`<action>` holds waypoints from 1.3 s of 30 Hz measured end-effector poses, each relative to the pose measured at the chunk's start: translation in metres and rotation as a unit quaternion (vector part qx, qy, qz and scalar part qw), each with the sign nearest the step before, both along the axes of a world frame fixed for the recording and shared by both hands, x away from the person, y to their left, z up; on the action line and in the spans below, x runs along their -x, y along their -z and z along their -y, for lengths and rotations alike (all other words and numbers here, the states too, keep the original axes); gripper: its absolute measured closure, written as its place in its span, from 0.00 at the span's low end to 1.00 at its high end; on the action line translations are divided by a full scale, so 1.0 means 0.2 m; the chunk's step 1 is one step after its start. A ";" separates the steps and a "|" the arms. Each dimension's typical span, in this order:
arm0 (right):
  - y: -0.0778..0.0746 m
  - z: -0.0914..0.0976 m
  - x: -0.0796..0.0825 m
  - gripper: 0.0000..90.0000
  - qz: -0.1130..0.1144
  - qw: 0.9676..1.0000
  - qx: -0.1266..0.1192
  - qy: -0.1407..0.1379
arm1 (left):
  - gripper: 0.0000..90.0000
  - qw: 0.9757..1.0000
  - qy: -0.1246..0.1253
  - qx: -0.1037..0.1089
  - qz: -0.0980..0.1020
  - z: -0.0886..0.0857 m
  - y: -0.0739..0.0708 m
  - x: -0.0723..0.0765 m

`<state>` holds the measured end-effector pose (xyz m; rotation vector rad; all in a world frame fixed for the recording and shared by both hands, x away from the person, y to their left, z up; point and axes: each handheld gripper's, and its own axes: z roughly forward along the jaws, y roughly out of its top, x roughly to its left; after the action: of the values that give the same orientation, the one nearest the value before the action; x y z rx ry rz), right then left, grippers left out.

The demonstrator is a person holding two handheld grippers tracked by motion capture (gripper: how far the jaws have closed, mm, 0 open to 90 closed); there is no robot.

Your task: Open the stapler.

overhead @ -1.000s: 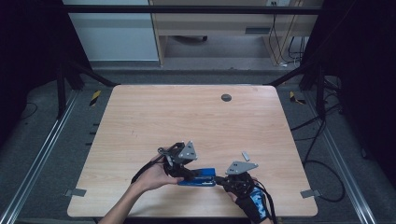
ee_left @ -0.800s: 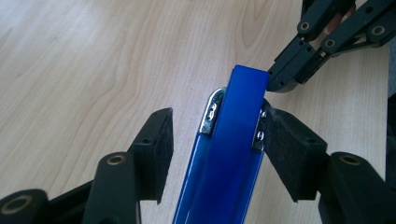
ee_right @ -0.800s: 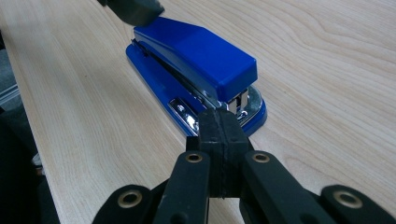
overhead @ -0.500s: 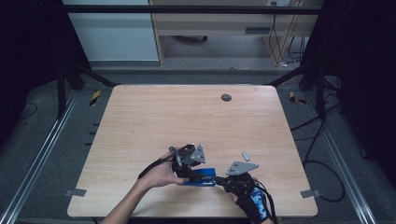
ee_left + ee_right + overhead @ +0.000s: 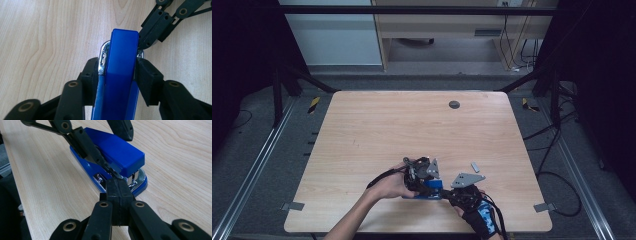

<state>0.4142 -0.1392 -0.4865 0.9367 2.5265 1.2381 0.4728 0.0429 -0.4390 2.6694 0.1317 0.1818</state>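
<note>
- wooden table [image 5: 377, 130], big + mostly bare; all the action is near the front edge, a bit right of centre
- far side of the table has a small dark round plug [image 5: 454, 104], well apart from everything else
- left gripper [image 5: 117, 67] comes down over the blue stapler [image 5: 432, 186]; jaws have just been closing w/ the stapler between them, pads now right up against both its sides near the front end, so it looks gripped
- right gripper [image 5: 117, 187] squeezed fully closed, nothing between the jaws, tips right at the stapler's metal front end
- stapler lies flat on the table between the 2 grippers
- tiny grey bit [image 5: 475, 166] on the table just beyond the right gripper
</note>
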 end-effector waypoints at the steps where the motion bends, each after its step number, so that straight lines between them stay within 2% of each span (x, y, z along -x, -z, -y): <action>1: 0.00 0.00 0.00 1.00 0.000 1.000 0.001 0.000 | 0.62 1.000 0.000 0.000 0.000 0.00 0.00 0.00; 2: 0.00 0.00 0.00 1.00 0.001 1.000 0.002 0.000 | 0.63 1.000 0.003 -0.010 0.001 0.01 0.01 0.00; 8: 0.01 -0.01 0.00 1.00 -0.002 1.000 0.006 0.000 | 0.66 0.999 0.018 -0.033 0.003 0.03 0.02 -0.01; 15: 0.01 -0.02 -0.01 1.00 0.000 1.000 0.006 0.001 | 0.68 0.998 0.035 -0.053 0.004 0.08 0.02 -0.02; 17: 0.01 -0.02 -0.01 1.00 0.000 1.000 0.009 0.000 | 0.70 0.998 0.032 -0.050 0.004 0.08 0.03 -0.02; 18: 0.01 -0.02 -0.02 1.00 0.000 1.000 0.012 -0.001 | 0.70 0.997 0.037 -0.063 0.004 0.08 0.03 -0.02; 21: 0.02 -0.02 -0.02 1.00 -0.002 1.000 0.012 -0.002 | 0.70 0.997 0.039 -0.065 0.003 0.08 0.03 -0.02; 23: 0.02 -0.02 -0.02 1.00 0.001 1.000 0.013 -0.002 | 0.70 0.998 0.035 -0.058 -0.002 0.08 0.03 -0.02; 29: 0.02 -0.03 -0.02 1.00 0.000 1.000 0.012 -0.001 | 0.71 0.997 0.044 -0.069 -0.007 0.09 0.03 -0.03; 39: 0.02 -0.03 -0.02 1.00 -0.002 1.000 0.009 0.003 | 0.72 0.996 0.051 -0.071 -0.002 0.08 0.01 -0.03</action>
<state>0.4181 -0.1334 -0.4908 0.9425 2.5323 1.2122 0.4790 0.0263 -0.4414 2.8102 -0.0158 0.1579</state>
